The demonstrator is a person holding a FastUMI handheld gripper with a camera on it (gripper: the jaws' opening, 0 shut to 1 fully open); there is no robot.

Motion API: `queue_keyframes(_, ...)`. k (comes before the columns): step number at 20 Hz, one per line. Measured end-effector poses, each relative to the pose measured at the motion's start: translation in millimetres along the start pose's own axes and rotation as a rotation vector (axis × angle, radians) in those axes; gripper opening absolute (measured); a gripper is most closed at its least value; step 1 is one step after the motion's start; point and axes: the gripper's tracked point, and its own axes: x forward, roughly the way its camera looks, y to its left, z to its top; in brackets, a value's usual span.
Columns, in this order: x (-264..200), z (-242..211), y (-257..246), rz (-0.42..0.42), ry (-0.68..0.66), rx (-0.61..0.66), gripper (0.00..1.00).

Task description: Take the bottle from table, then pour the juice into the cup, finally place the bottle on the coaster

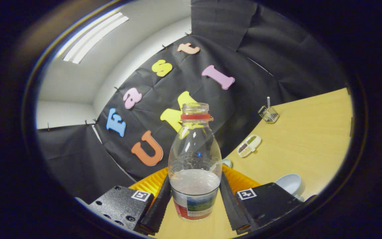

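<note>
Gripper fingers pinch the bottle from both sides at its lower body, uncapped, upright between them, liquid filling roughly the lower third. Wooden table slopes behind. Pale cup just beyond the right finger, probably empty; rim partly hidden. Small tray and rack farther off.

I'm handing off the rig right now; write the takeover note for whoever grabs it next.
Gripper: shut on the bottle, both fingers against its lower body.
Bottle: upright, uncapped, red neck ring, liquid only in the lower part.
Wooden table: a pale cup sits just beyond the fingers on one side; a small metal rack and a compartment tray lie farther off.
Done: bottle taken. Whether the pour has happened is unclear.
Left: set the bottle on the coaster.
</note>
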Motion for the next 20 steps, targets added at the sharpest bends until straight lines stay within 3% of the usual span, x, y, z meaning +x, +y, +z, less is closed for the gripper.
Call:
queue_keyframes(7, 13, -6, 20, -0.006, -0.058, -0.336, 0.80)
queue_keyframes(10, 18, -1, 26, -0.010, -0.093, -0.417, 0.80)
queue_keyframes(20, 57, -10, 33, -0.041, 0.005, -0.707, 0.80)
